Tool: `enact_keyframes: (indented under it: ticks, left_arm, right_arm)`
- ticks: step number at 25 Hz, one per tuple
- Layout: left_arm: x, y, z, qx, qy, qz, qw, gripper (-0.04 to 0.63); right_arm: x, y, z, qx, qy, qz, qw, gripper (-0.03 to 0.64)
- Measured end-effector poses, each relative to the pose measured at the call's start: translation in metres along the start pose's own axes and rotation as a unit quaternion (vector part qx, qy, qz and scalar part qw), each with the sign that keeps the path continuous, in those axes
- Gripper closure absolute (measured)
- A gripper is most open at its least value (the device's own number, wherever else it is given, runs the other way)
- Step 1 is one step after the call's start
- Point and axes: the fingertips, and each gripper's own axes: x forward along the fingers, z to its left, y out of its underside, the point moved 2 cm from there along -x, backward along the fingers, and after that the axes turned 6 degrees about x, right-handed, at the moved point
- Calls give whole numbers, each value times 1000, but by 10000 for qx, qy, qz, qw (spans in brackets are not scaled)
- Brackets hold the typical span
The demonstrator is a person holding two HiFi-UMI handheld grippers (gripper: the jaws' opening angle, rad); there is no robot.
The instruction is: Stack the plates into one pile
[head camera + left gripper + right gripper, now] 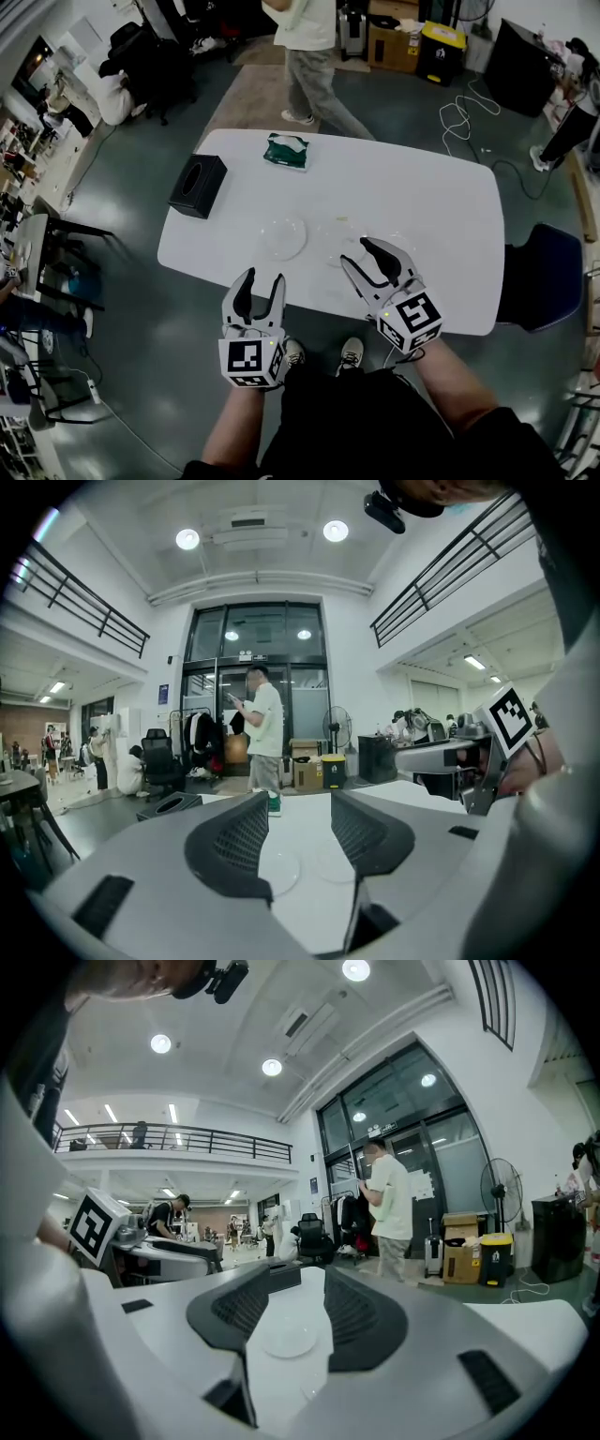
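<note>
Though transparent, two round plates (283,236) rest unstacked.

You hold your left gripper (261,285) near you, on the left. It points straight away from you. Its two jaws are wide apart and hold nothing. Your right gripper (364,255) is a bit farther out, on the right, and it leans toward the left. Its jaws are apart too and hold nothing. Your left arm (228,427) and right arm (461,386) are bare and reach forward.
</note>
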Motion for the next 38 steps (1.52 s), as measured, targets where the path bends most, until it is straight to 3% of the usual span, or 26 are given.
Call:
enact_keyframes:
  ticks: [14,38]
  left_arm:
    - [23,18,10,-93,145,176,9997,383]
    - [86,89,124,-205,1146,665,9910,383]
  right_arm:
    - [15,19,0,74,97,287,9995,417]
    - [154,109,42,417,881,1319,9865,422]
